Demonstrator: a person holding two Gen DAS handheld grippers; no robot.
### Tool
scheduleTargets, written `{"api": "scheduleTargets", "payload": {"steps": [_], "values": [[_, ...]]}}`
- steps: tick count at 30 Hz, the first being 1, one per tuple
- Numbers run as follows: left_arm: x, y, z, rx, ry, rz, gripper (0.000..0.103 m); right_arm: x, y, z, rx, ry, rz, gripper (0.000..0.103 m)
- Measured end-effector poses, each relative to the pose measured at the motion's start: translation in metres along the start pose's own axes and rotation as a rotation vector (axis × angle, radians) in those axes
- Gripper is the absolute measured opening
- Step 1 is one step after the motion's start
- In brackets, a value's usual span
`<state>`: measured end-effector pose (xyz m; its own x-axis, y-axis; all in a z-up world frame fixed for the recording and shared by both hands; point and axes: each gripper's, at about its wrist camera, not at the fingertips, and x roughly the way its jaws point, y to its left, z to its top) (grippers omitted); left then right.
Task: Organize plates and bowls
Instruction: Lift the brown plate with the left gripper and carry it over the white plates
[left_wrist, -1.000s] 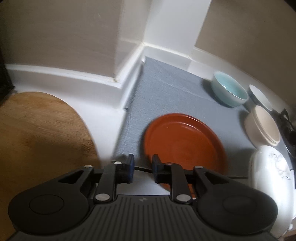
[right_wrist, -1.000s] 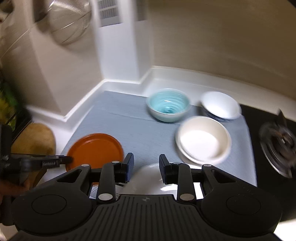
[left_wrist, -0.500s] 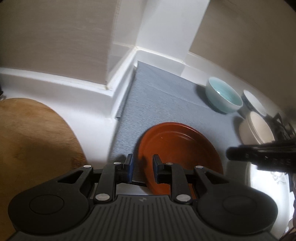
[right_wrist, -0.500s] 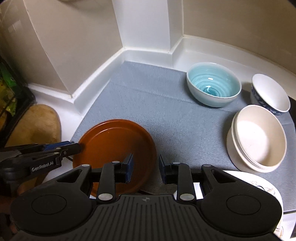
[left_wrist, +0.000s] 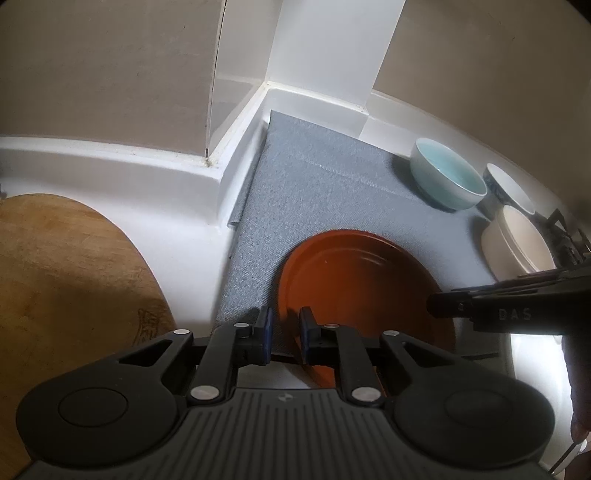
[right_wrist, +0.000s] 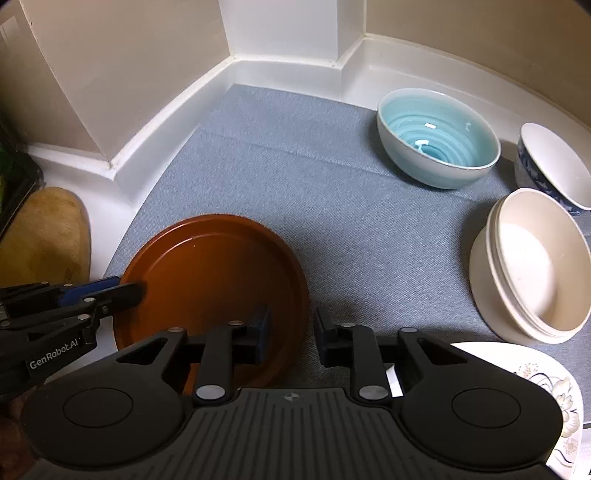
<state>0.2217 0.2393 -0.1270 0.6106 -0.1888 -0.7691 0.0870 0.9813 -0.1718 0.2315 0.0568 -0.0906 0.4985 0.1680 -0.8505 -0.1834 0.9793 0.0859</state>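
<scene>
1. The red-brown plate (right_wrist: 210, 295) lies on the grey mat (right_wrist: 314, 192), at its near left part, on the white desk (left_wrist: 166, 206).
2. The left gripper (left_wrist: 283, 334) is at the left rim of the plate. Its fingers (left_wrist: 265, 332) are closing with the rim between them. The right wrist view shows them from the side, one above and one below the rim (right_wrist: 110, 291); whether they already press on it I cannot tell.
3. The right gripper (right_wrist: 291, 332) is at the near right rim of the plate. Its fingers (right_wrist: 262, 326) are closing, one over the plate and one outside over the mat, and do not yet touch the rim.
4. Only the right wrist view shows the ringed inside of the light blue bowl (right_wrist: 437, 138), at the far right of the mat. It also shows the blue pattern on the small white bowl (right_wrist: 550, 166), the stacked cream bowls (right_wrist: 528, 262) and the flowers on the white plate (right_wrist: 546, 391).
5. Only the left wrist view shows the wooden board (left_wrist: 66, 280) widely, on the left beside the mat.
</scene>
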Motion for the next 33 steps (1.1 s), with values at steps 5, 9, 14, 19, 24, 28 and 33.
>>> {"api": "scheduleTargets", "payload": {"steps": [5,9,14,19,24,28,33], "values": [[0.001,0.002,-0.001,0.002,0.003,-0.007,0.016,0.006,0.004,-0.001,-0.011,-0.003,-0.005,0.024],[0.001,0.003,0.000,-0.006,0.000,-0.008,0.016,0.008,0.004,-0.002,-0.002,0.004,-0.011,0.022],[0.002,0.001,-0.001,0.002,-0.002,-0.013,0.012,0.009,0.004,-0.005,0.003,0.006,-0.026,0.019],[0.001,0.001,-0.002,0.006,-0.004,-0.012,0.011,0.010,0.005,-0.008,0.005,0.008,-0.025,0.012],[-0.005,0.002,-0.002,0.009,-0.012,-0.011,0.010,0.006,0.005,-0.010,0.009,-0.008,-0.013,0.009],[-0.012,0.001,-0.002,0.009,-0.025,-0.008,0.010,-0.004,0.007,-0.012,-0.003,-0.031,-0.004,0.009],[-0.025,-0.005,-0.003,0.022,-0.045,0.009,0.010,-0.017,0.007,-0.015,-0.004,-0.062,0.010,0.009]]}}
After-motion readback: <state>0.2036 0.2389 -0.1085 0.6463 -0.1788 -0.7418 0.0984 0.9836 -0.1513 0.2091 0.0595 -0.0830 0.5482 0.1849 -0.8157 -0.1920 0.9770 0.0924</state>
